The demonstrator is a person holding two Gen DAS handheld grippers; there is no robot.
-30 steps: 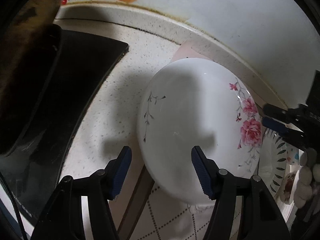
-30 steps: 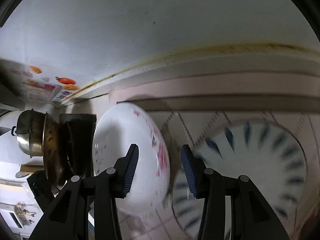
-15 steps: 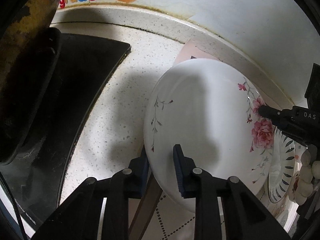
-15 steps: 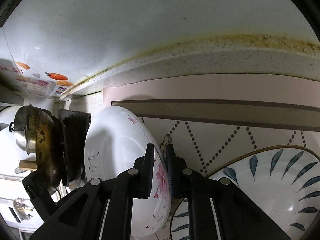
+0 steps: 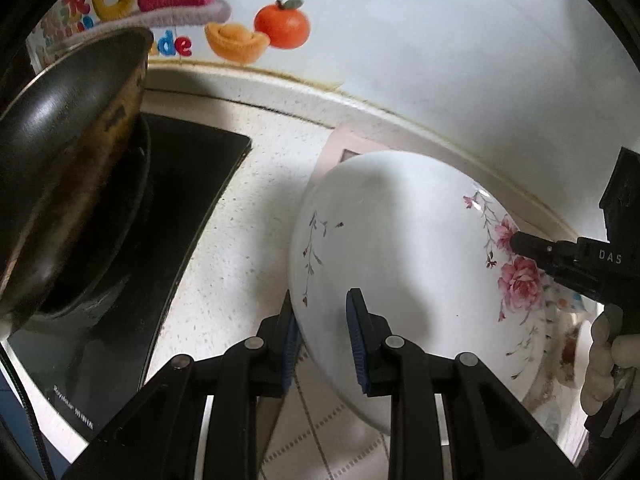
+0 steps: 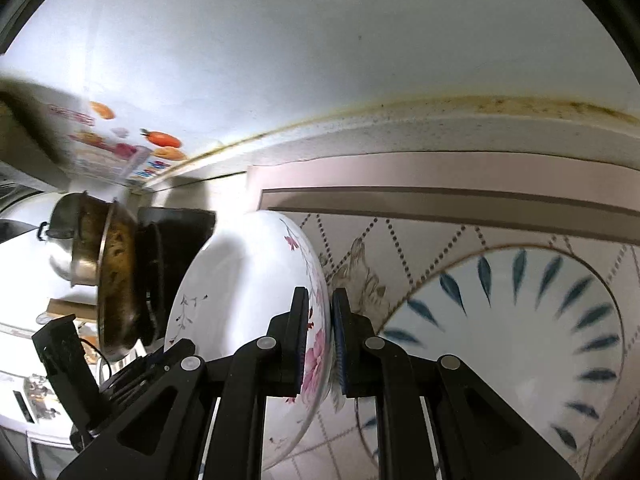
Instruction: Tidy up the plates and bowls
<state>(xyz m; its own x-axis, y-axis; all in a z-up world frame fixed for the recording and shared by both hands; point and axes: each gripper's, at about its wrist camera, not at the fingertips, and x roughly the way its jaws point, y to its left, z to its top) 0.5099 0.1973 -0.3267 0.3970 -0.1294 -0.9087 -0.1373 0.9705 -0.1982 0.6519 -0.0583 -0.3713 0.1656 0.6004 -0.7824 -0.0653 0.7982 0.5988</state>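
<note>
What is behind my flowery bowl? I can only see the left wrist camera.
Observer: A big white plate with blue leaves, on the patterned mat beside the flowery bowl.
Child: Is the other claw holding my bowl too?
Observer: Yes. The right claw is shut on its rim, one finger on each side, at the pink rose.
Child: Anything behind the pan?
Observer: A steel pot with a dark handle sits behind the pan.

My left black two-finger gripper (image 5: 320, 338) and right black two-finger gripper (image 6: 320, 340) are both clamped on opposite rim edges.
</note>
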